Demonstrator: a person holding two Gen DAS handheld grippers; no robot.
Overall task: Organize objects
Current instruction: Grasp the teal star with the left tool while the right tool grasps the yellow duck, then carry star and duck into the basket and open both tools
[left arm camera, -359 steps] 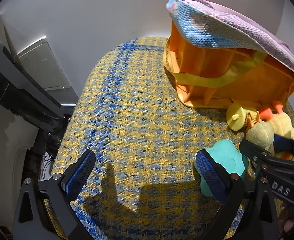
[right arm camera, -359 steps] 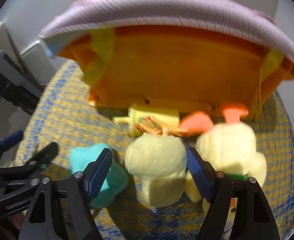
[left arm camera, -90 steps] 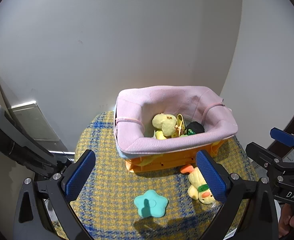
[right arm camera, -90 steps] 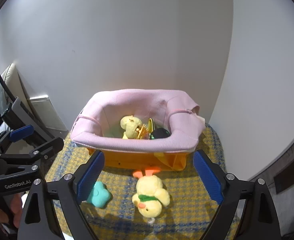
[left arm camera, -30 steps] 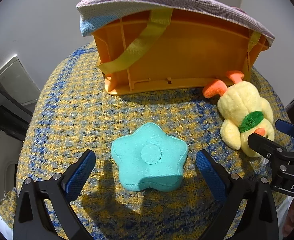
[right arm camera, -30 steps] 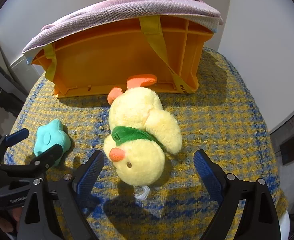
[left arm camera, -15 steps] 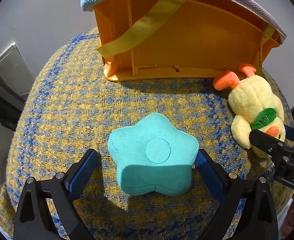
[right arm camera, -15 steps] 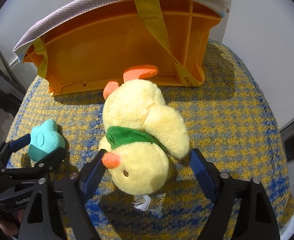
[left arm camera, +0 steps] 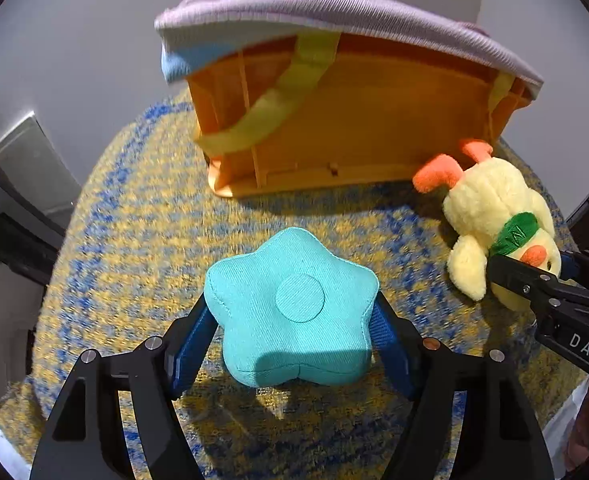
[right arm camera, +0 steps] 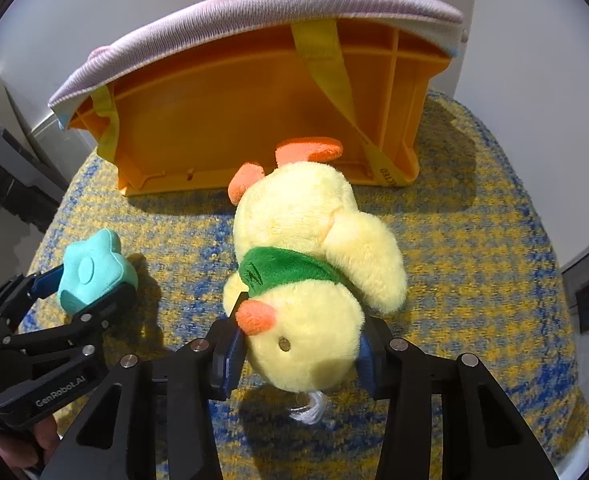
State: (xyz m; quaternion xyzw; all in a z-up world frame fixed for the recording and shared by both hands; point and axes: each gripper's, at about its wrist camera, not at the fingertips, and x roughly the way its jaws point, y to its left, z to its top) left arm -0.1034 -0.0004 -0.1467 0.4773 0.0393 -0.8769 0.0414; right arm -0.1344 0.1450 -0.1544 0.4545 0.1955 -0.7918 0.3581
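Straddling the teal star cushion (left arm camera: pixel 292 306) at lower centre of the left view, the left tool (left arm camera: pixel 292 340) was clenched on its flanks. Low in the right view, the right tool (right arm camera: pixel 298 352) gripped the duck plush (right arm camera: pixel 310 272) by its head, body pointing away. Beyond both, upper frame, stood the orange basket (right arm camera: pixel 234 112), so each load likely travels forward and up over its pink rim.

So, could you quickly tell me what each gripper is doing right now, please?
Left gripper: closed on the teal star cushion.
Right gripper: closed on the yellow duck plush.
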